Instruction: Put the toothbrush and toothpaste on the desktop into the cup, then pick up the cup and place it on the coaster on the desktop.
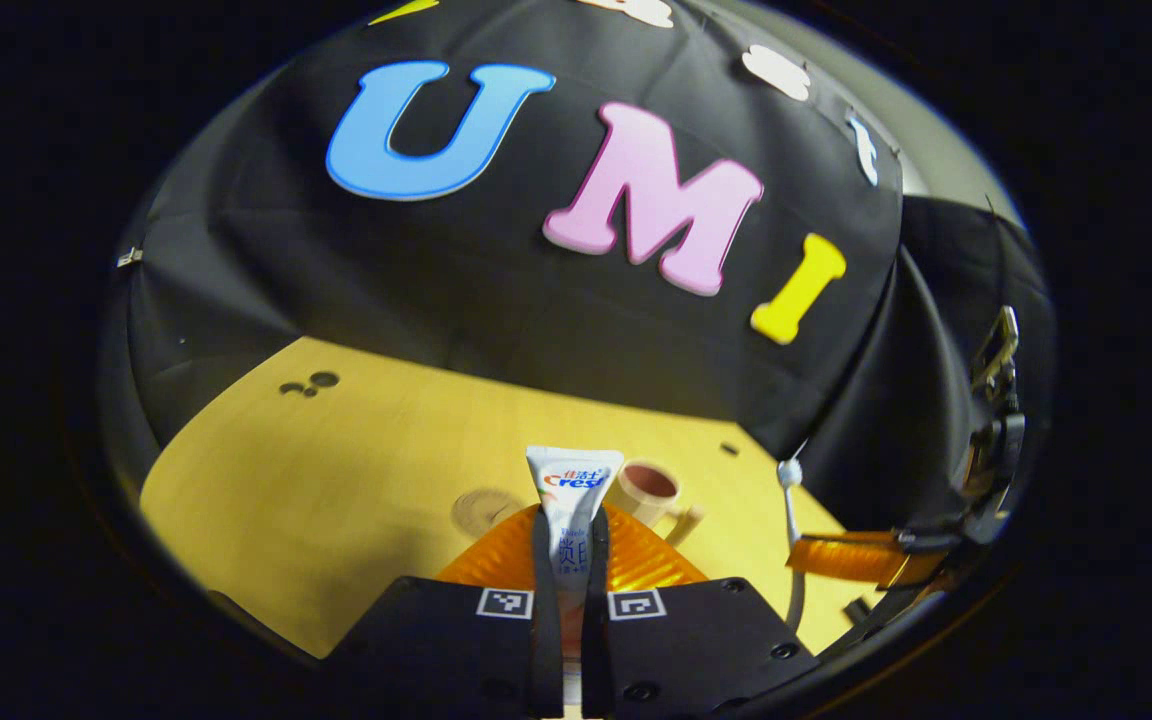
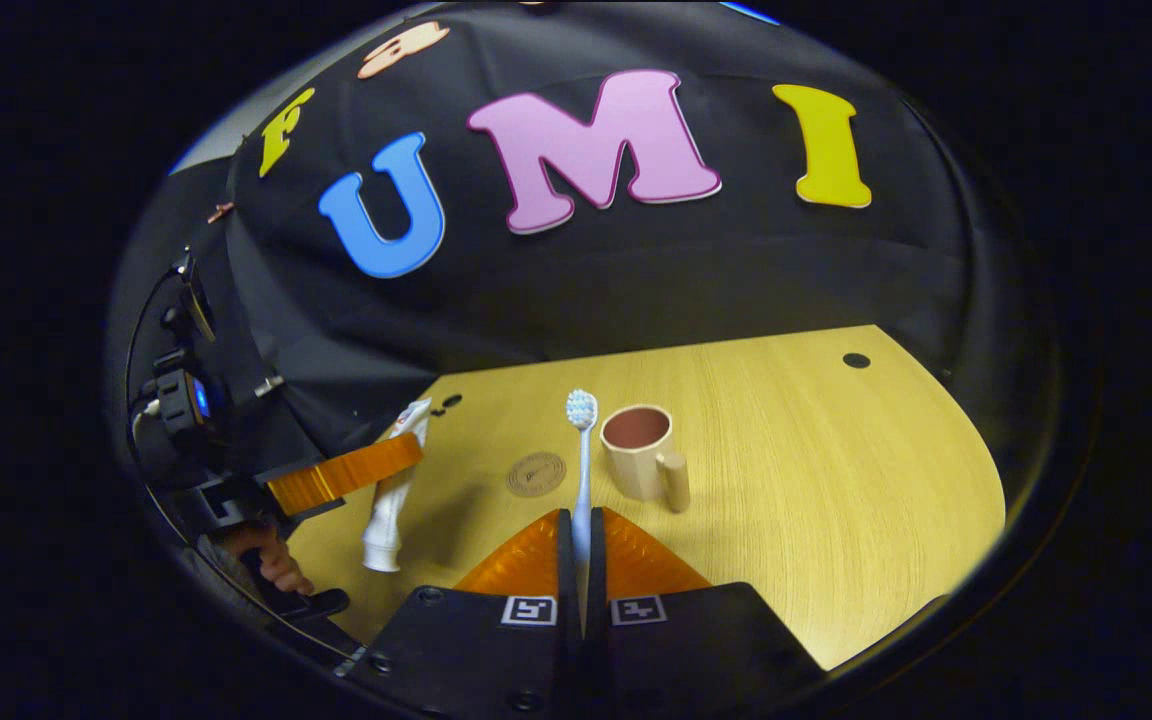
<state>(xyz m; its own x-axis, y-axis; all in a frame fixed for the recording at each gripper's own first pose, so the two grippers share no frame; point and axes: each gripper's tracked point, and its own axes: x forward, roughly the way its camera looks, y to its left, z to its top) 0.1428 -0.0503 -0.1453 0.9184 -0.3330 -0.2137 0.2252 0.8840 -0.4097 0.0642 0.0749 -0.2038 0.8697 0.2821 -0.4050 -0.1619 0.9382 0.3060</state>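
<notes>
My left gripper (image 1: 570, 545) is shut on a white toothpaste tube (image 1: 573, 492), which stands up between its fingers above the table. The beige cup (image 1: 645, 492) sits just right of the tube, farther off. In the right gripper view, my right gripper (image 2: 582, 540) is shut on the handle of a white toothbrush (image 2: 582, 460), bristles pointing up and away. The cup (image 2: 640, 455), with its handle toward me, stands just right of the brush head. A round brown coaster (image 2: 536, 474) lies left of the brush. The left gripper (image 2: 376, 465) holds the toothpaste tube (image 2: 391, 500) cap down at the left.
The wooden table (image 2: 836, 470) stretches to the right of the cup, with small dark holes (image 2: 856, 360) near its far edge. A hand (image 2: 271, 560) grips the left tool at the lower left. The right gripper (image 1: 871, 555) with the toothbrush (image 1: 791, 500) shows at the right of the left gripper view.
</notes>
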